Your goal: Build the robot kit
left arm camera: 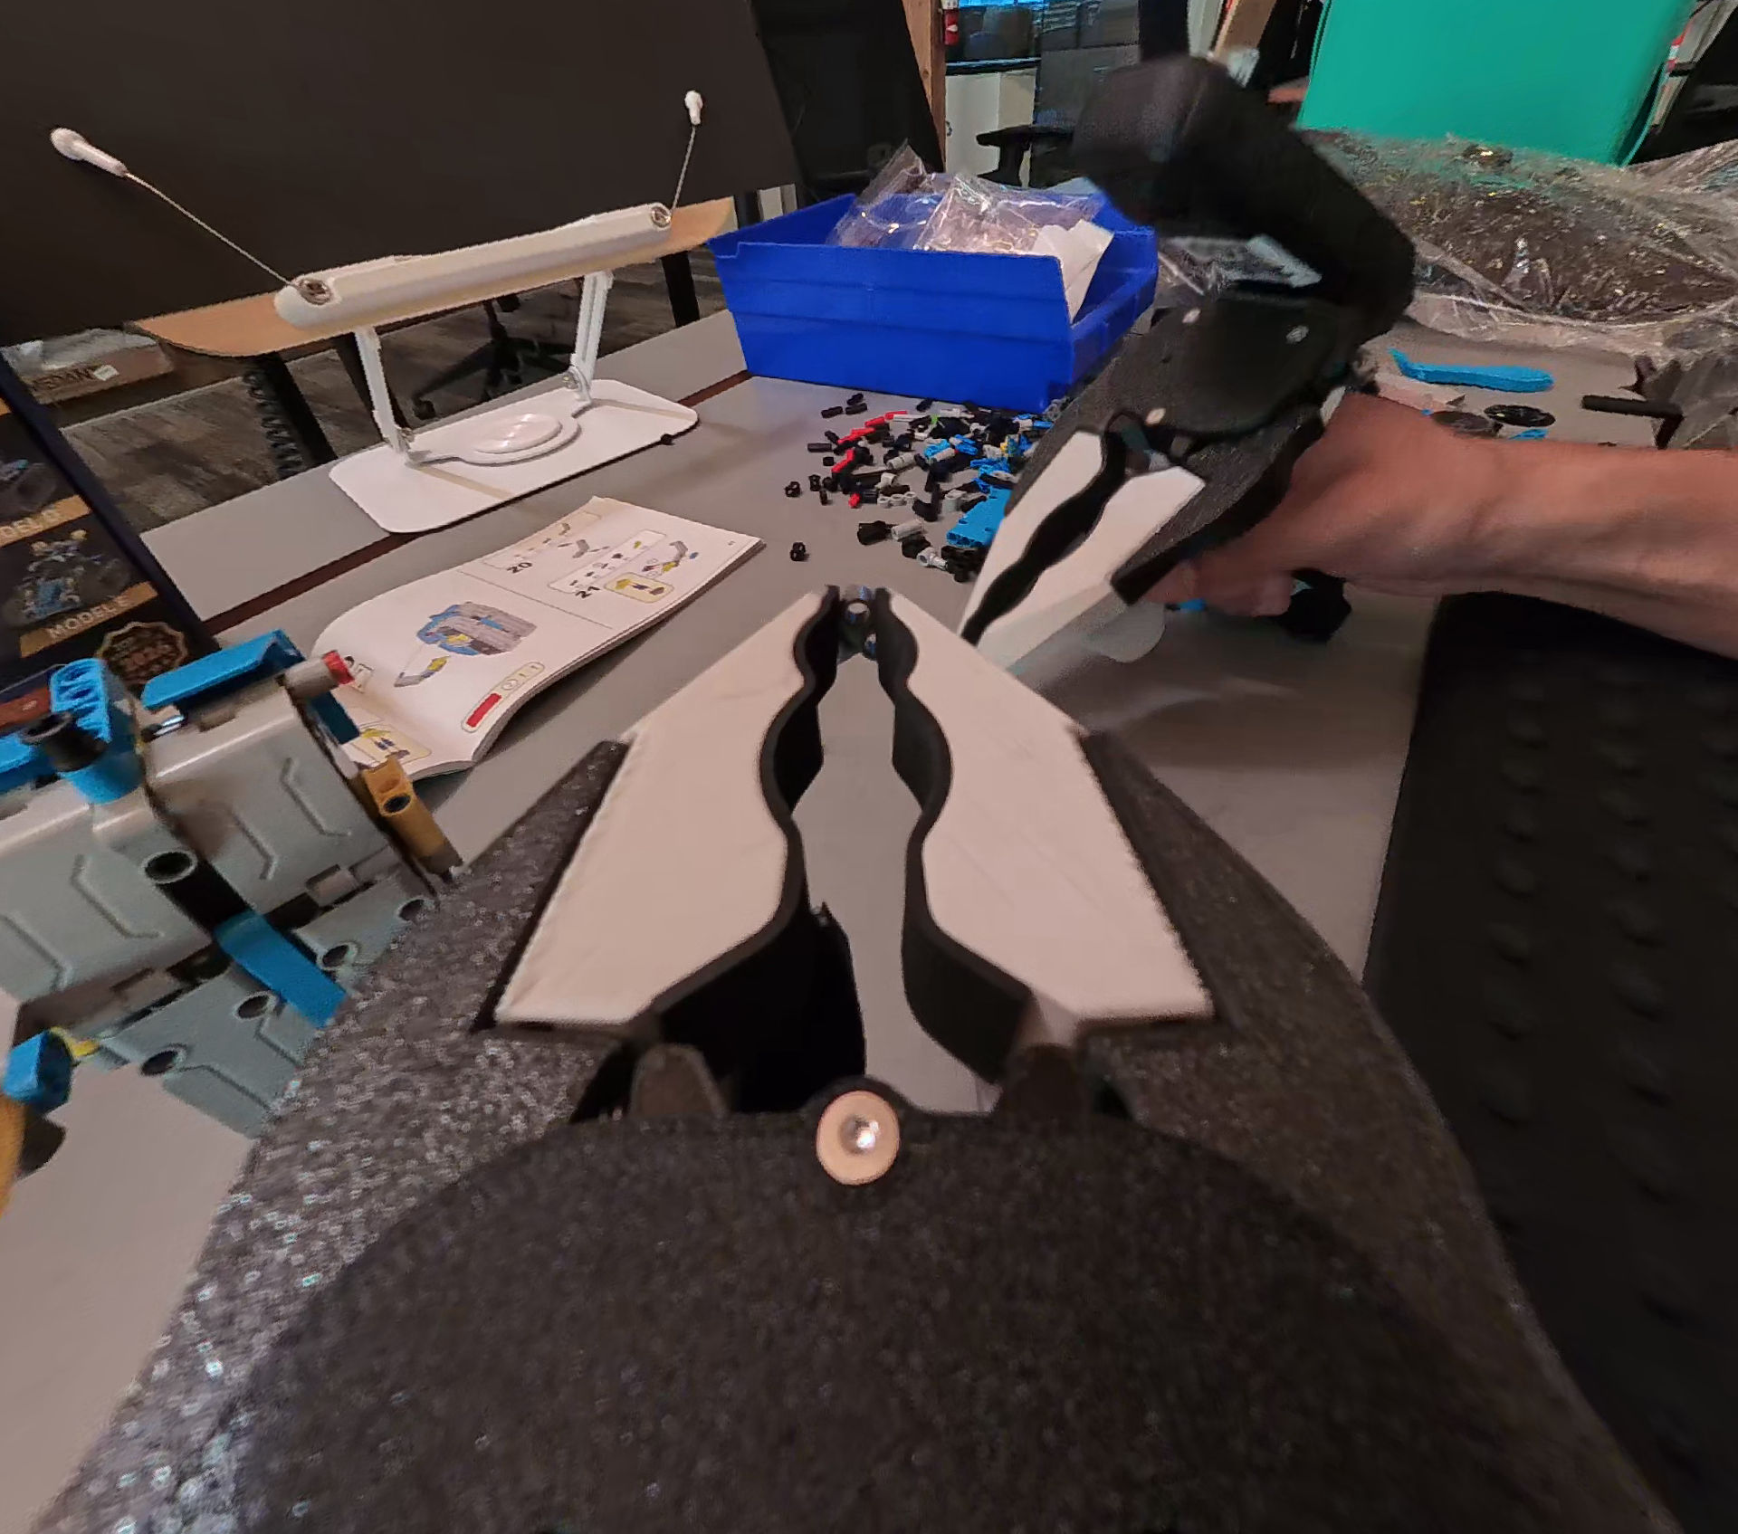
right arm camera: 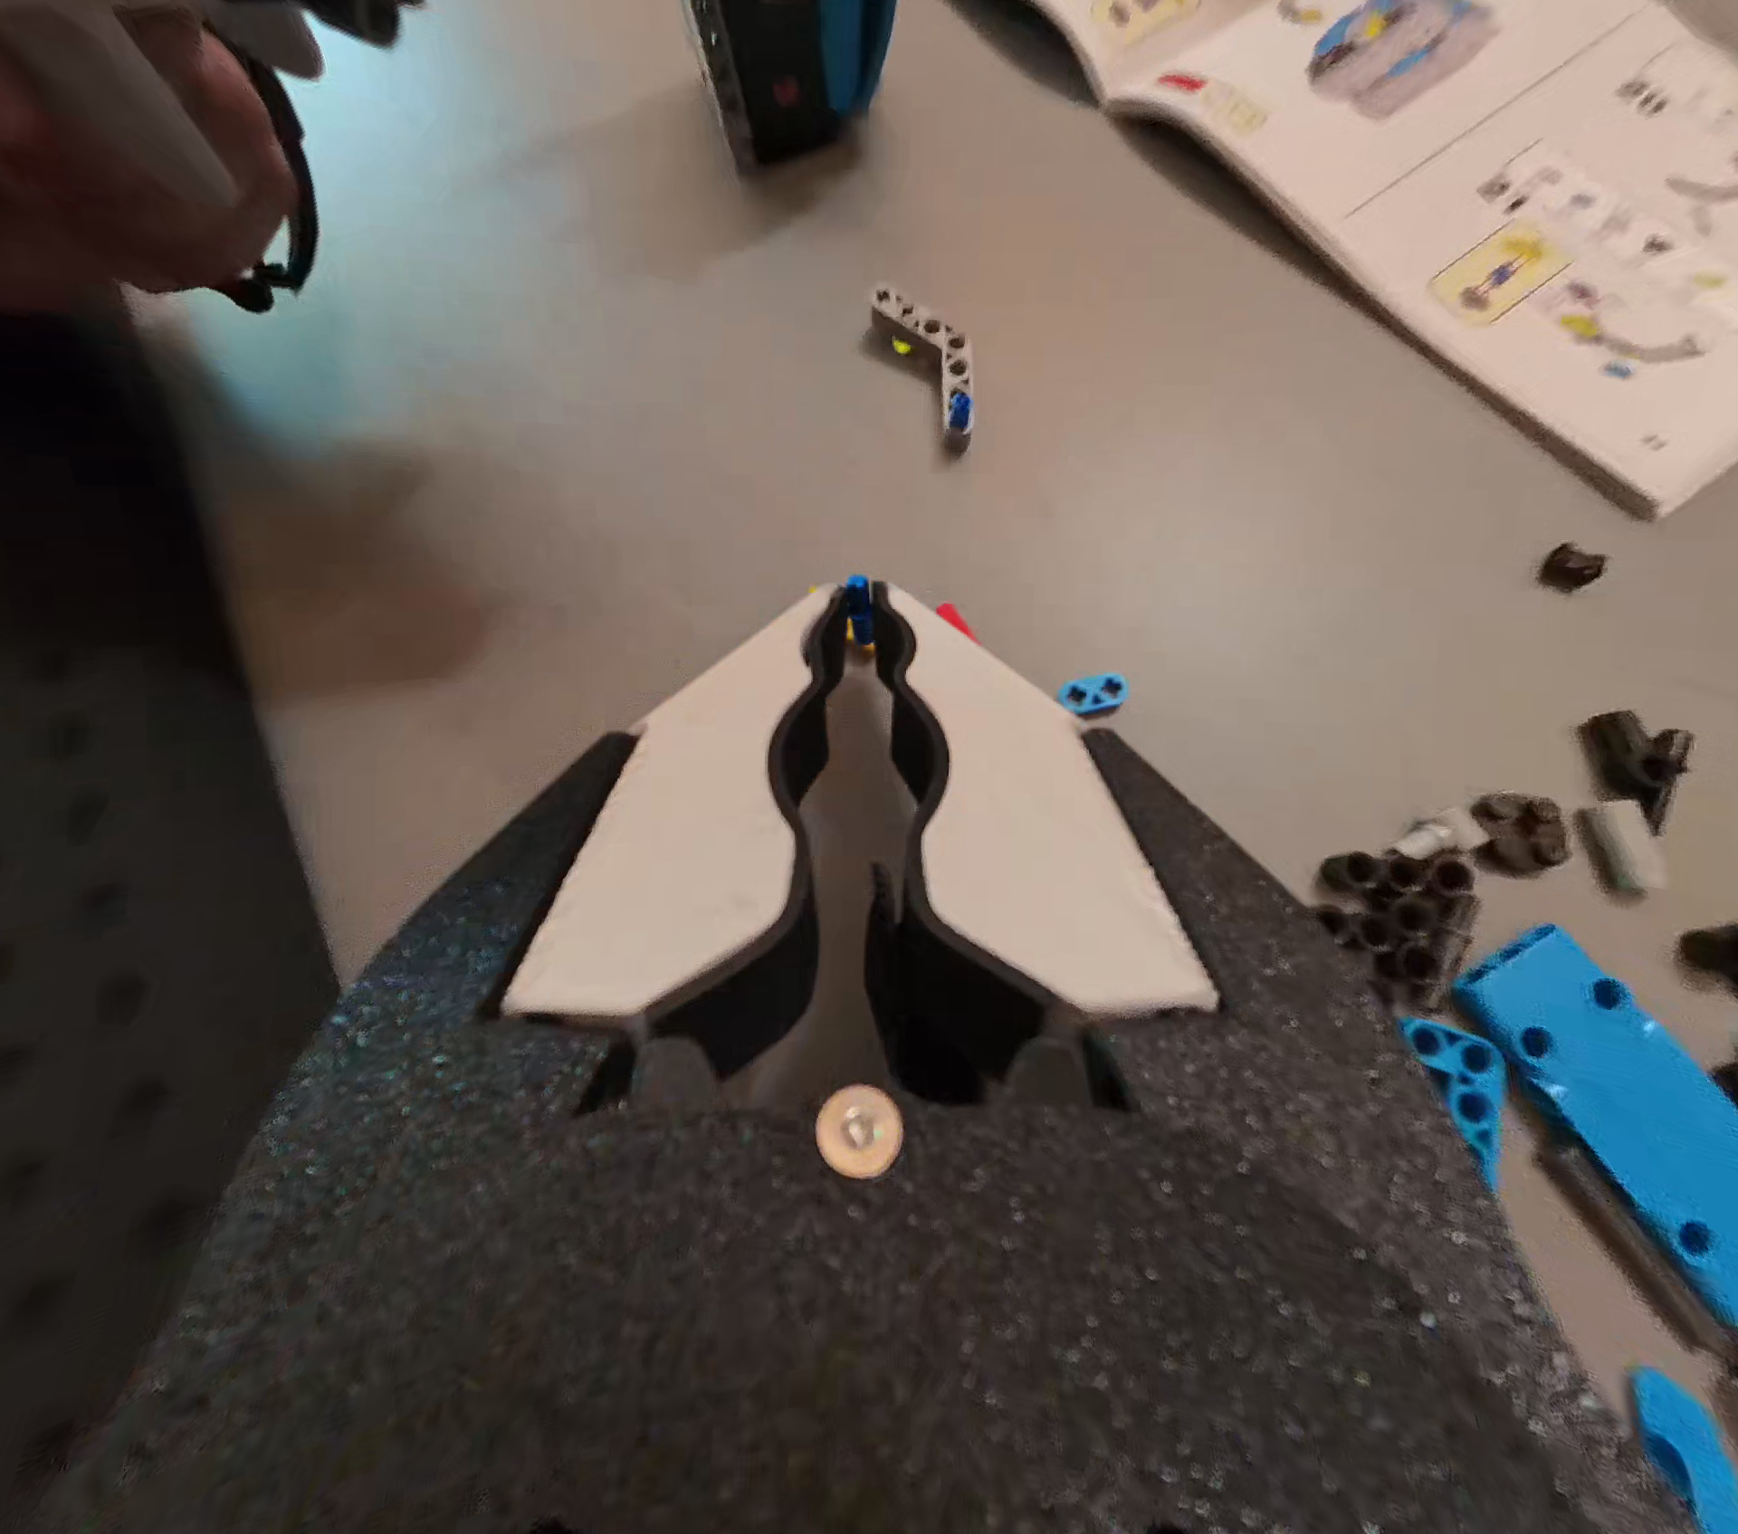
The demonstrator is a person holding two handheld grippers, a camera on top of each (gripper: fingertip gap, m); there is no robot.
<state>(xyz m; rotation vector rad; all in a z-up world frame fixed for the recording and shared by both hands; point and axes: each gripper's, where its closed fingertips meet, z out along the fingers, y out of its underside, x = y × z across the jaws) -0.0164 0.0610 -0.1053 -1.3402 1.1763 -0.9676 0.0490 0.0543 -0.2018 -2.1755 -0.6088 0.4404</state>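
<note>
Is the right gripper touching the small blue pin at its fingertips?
Touching. The right wrist view shows the right gripper with its jaws closed onto the small blue pin, no gap visible on either side, above the grey table.

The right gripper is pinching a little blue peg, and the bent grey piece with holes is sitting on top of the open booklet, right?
Not quite. The right gripper does pinch a little blue peg, but the bent grey piece with holes lies on the bare grey table, apart from the open booklet. The right wrist view shows this.
</note>
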